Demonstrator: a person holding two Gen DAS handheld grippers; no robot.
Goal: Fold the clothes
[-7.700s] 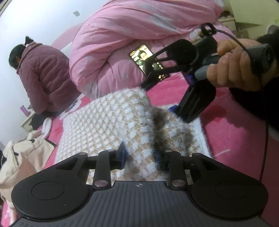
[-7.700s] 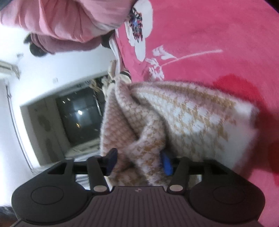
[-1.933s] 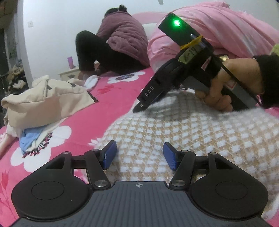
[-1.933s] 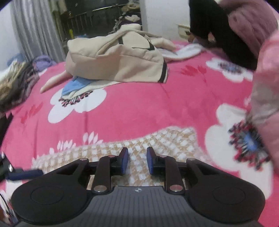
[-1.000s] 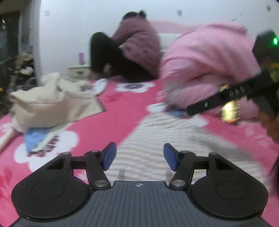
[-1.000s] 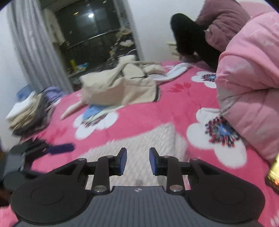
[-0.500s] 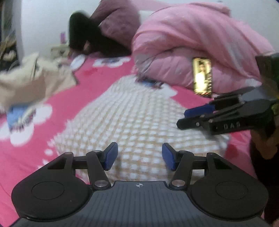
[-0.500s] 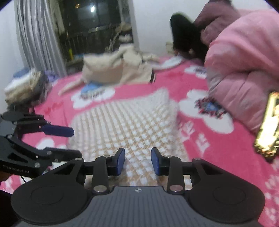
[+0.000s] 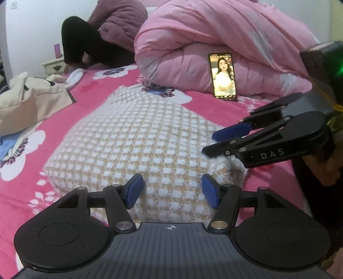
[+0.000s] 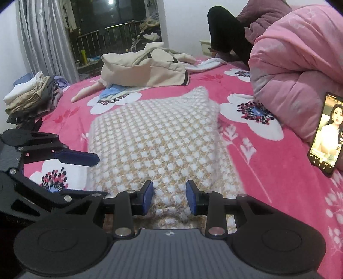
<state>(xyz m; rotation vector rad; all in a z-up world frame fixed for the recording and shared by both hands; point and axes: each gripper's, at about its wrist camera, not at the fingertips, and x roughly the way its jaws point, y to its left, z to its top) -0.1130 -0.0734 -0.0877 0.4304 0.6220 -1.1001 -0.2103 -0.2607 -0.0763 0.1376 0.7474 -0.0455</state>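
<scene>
A folded white-and-tan checked sweater (image 9: 137,137) lies flat on a bed spread with a pink flowered blanket (image 10: 268,171). Both tools hover over its near edge: the left tool (image 9: 170,191) released, pads apart above the knit; the right tool (image 10: 169,197) narrower but also gripping nothing, its jaws having just been opening. A rolled pink quilt (image 9: 214,43) props a lit phone (image 9: 223,77). A cream jacket (image 10: 145,68) lies heaped farther back, near a pile of folded clothes (image 10: 32,94), grey curtains (image 10: 45,38) and a person in a mauve coat (image 9: 115,19) crouching.
</scene>
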